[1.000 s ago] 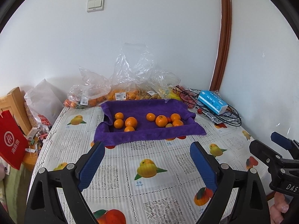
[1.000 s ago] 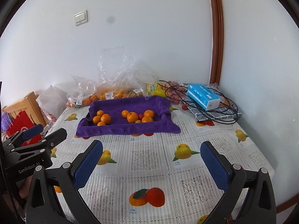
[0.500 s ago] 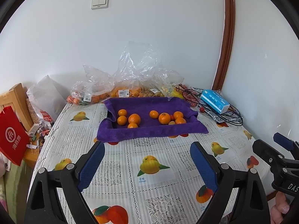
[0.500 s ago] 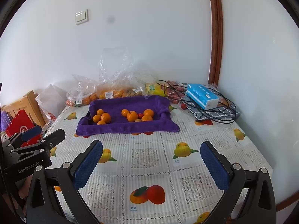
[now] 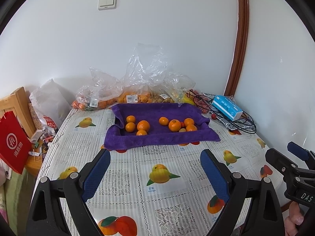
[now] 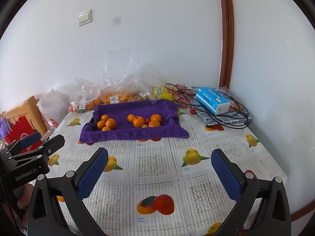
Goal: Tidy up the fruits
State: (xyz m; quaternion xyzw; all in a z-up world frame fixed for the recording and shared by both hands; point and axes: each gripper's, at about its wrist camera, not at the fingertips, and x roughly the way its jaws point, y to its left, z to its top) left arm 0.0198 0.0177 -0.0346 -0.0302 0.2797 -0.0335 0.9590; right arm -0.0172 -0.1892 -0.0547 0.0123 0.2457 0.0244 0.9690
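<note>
A purple towel (image 5: 157, 137) lines a shallow tray at the back of the table. On it lie two clusters of oranges, one left (image 5: 143, 125) and one right (image 5: 174, 125), with a small red fruit (image 5: 182, 124) among the right ones. The right wrist view shows the same towel (image 6: 133, 133) and oranges (image 6: 138, 121). My left gripper (image 5: 155, 155) hovers open and empty over the tablecloth, well short of the towel. My right gripper (image 6: 159, 151) is likewise open and empty, beside it on the right.
Clear plastic bags of fruit (image 5: 133, 96) line the wall behind the towel. A blue tissue box (image 5: 226, 110) and black cables (image 5: 244, 123) fill the back right corner. A red paper bag (image 5: 13, 143) and a wooden chair (image 5: 19, 102) stand off the table's left edge.
The left wrist view has shifted very slightly. Both grippers stay open and no fruit has moved.
</note>
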